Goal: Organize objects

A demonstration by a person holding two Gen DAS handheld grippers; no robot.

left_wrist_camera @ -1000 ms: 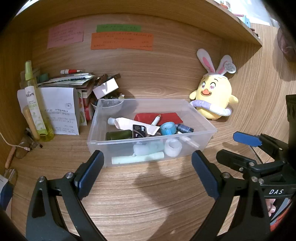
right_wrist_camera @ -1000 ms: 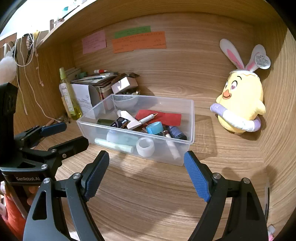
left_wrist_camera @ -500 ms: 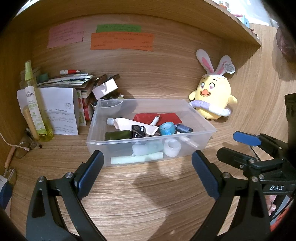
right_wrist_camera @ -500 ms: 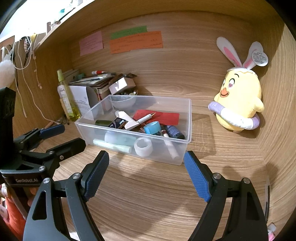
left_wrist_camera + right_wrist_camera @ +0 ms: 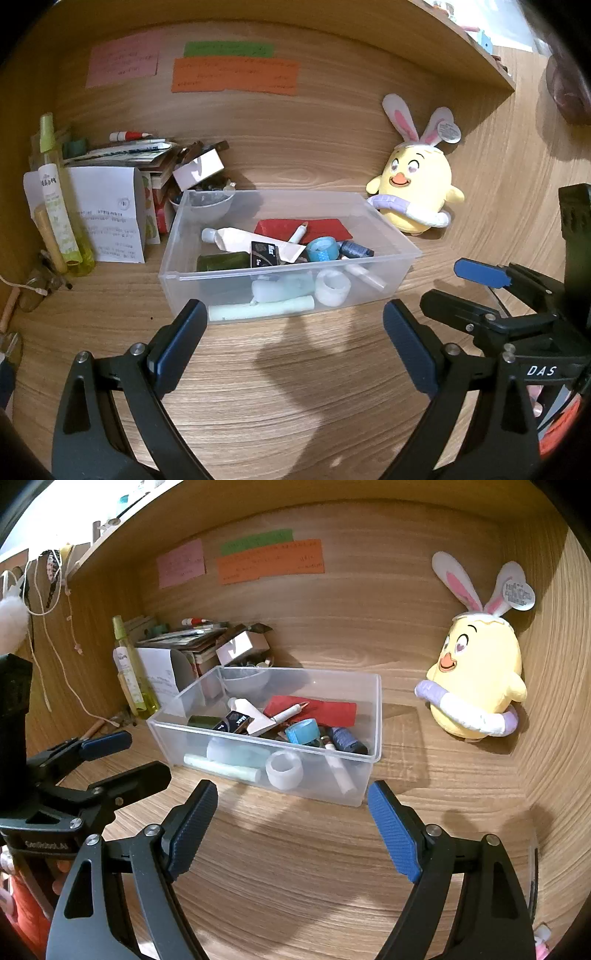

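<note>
On the wooden worktop (image 5: 295, 398) a clear plastic bin (image 5: 384, 236) holds a white tube (image 5: 236, 238), a blue tape roll (image 5: 322, 249) and a red card (image 5: 325, 229). Both the left hand-held gripper (image 5: 291, 332) and the right hand-held gripper (image 5: 291, 812) hover near it, jaws spread, empty. A yellow chick plush (image 5: 476, 679) sits far right.

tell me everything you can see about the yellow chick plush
The yellow chick plush looks soft, with an orange beak, heart-shaped eyes, pink-lined white bunny ears and a heart-shaped paper tag on one ear. A lilac-and-white ring circles its belly. It sits upright on the wooden desk, in the alcove's back corner, beside the clear bin. Neither gripper touches it.
</note>
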